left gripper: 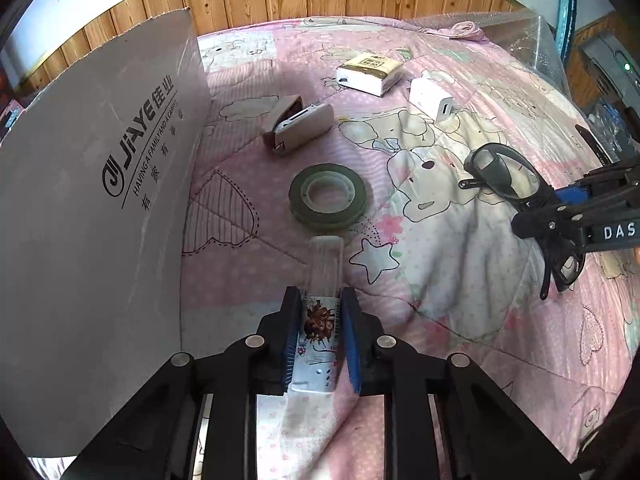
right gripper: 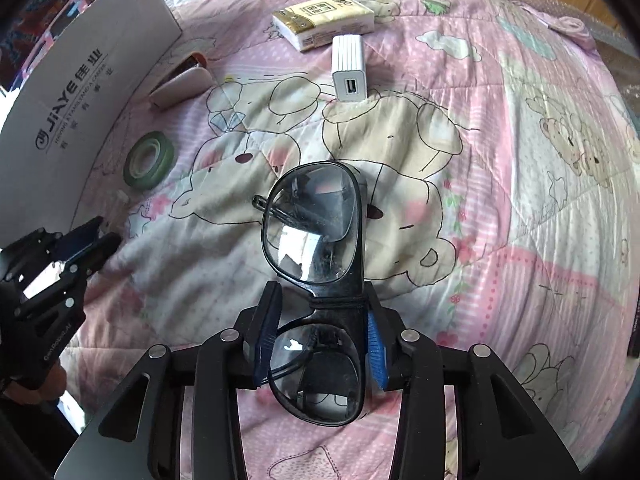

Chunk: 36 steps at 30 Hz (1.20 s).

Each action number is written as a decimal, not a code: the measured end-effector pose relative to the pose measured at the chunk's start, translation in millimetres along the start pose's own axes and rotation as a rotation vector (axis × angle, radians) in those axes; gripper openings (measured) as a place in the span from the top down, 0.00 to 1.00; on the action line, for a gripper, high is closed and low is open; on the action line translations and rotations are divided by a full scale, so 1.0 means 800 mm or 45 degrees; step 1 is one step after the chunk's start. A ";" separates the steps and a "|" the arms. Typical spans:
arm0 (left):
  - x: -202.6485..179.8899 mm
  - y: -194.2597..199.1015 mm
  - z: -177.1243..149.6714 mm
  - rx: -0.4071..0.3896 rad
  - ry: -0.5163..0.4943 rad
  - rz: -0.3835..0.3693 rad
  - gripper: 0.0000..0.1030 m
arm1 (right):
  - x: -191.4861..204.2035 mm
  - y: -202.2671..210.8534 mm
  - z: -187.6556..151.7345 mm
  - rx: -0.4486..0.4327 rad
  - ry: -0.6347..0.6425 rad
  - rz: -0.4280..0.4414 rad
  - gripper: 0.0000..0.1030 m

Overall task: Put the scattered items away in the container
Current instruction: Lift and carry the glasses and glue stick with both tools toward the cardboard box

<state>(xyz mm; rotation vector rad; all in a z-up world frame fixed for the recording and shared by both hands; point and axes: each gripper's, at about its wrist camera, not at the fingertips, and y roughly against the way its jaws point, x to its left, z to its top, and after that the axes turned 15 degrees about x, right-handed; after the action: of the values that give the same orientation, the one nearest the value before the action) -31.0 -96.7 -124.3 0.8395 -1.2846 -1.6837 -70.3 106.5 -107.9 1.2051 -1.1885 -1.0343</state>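
Left to right: box standing at the bed's left edge, its inside hidden, so what it holds cannot be told. Still on the quilt — stapler, tape, tissues, charger. Left gripper: fingers narrowed on a tube beside the box. Right gripper: fingers clamping glasses at the bridge — clear of the quilt, well apart from the box.

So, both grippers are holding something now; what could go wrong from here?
1. The right gripper grips the black-framed glasses at the bridge, pads near the lenses; squeezing might bend or smudge them.
2. The left gripper holds the clear plastic tube at one end; it might pivot or slip out.
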 end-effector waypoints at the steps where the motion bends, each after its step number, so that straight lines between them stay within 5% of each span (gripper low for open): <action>1: 0.003 0.002 0.001 0.010 0.019 -0.040 0.81 | -0.002 0.007 -0.002 -0.016 -0.018 0.025 0.69; 5: 0.002 0.029 0.000 -0.013 0.049 -0.176 0.81 | -0.009 0.032 -0.015 -0.086 -0.086 0.100 0.75; 15: 0.010 0.075 0.005 -0.039 0.070 -0.229 0.81 | 0.002 0.052 -0.033 -0.181 -0.193 0.261 0.75; 36: 0.051 0.137 -0.014 -0.103 0.165 -0.227 0.81 | 0.076 0.081 -0.061 -0.281 -0.215 0.247 0.75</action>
<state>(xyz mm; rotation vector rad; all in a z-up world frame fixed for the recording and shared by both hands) -14.2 -151.9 -22.2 1.0218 -1.0727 -1.7763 -17.0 58.6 -35.9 0.8268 -1.2578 -1.1036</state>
